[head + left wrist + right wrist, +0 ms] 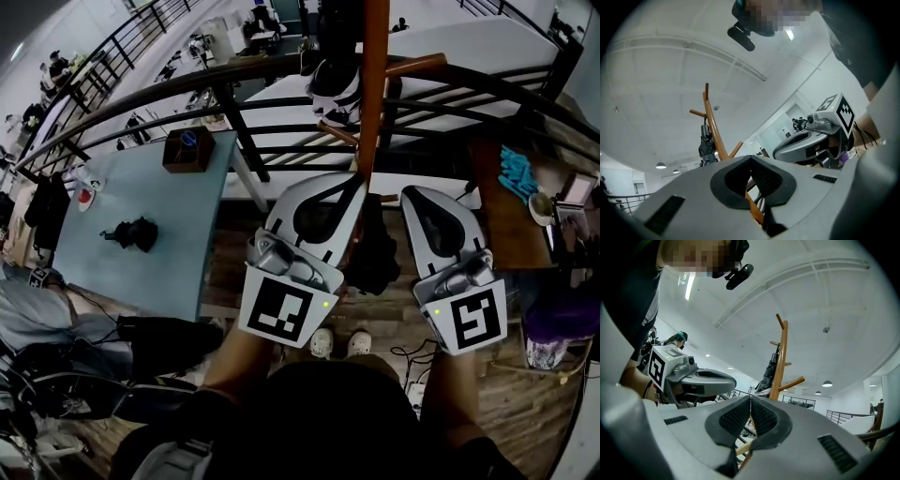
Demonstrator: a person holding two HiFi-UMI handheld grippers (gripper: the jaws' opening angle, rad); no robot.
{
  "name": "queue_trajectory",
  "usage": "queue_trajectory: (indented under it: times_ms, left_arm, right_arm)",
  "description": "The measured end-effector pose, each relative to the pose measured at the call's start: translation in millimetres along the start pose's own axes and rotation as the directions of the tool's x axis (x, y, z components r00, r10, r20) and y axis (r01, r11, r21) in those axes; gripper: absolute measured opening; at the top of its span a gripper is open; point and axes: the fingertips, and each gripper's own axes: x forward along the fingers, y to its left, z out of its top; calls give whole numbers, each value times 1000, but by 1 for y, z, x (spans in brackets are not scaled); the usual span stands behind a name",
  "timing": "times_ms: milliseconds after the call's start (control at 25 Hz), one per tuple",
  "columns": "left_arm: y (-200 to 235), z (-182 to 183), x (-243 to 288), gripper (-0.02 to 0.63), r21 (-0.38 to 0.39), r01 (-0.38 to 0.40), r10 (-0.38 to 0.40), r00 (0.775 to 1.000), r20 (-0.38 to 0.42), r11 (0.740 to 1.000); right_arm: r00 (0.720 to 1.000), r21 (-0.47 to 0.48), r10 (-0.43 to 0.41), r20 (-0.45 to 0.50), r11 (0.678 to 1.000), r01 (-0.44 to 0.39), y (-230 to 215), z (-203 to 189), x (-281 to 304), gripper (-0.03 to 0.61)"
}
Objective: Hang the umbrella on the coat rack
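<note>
A compact black umbrella (pixel 768 372) hangs on a wooden coat rack (pixel 373 84), up against the pole among its angled pegs. It is folded, and its long axis runs roughly upright, leaning slightly. The narrow handle end points up towards a short peg near the top of the pole, and the fuller end points down. The fabric is loosely bunched and creased, plain black, and wider at the bottom than at the top. In both gripper views it sits just left of the pole, touching it or nearly so.

The person stands close to the rack and holds both grippers out towards it, side by side and near each other. The left gripper (pixel 352 183) has its tips right at the pole in the head view. Its own view shows the dark ribbed pads pressed together with nothing between them, and the pole runs past behind them. The right gripper (pixel 412 193) sits just right of the pole, apart from it. Its pads also meet along a thin line and hold nothing. Neither gripper touches the umbrella, which hangs well above them.

Behind the rack a black metal railing (pixel 234 98) curves across the head view. To the left stands a grey-blue table (pixel 178 253) carrying a small brown box (pixel 187 150) and a black object (pixel 131 234). The person's pale shoes (pixel 339 343) show on the wood floor below.
</note>
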Motion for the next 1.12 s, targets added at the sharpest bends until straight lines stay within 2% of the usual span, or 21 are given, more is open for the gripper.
queue_trajectory:
  times_ms: [200,760,1120]
  left_arm:
    - [1,0,0,11,5,2,-2,1000,10,1000]
    - [5,-8,3,11,-5,-31,31,999,-30,1000]
    - [8,-10,2,11,-12,-21,21,999,-36,1000]
  right_arm:
    - [1000,-45,4,-4,999,-5,3,-1,3,29]
    - [1000,-46,-1,-27,999,0,0,-6,2,29]
    - [1000,-47,-9,-25,999,8,0,-4,5,29]
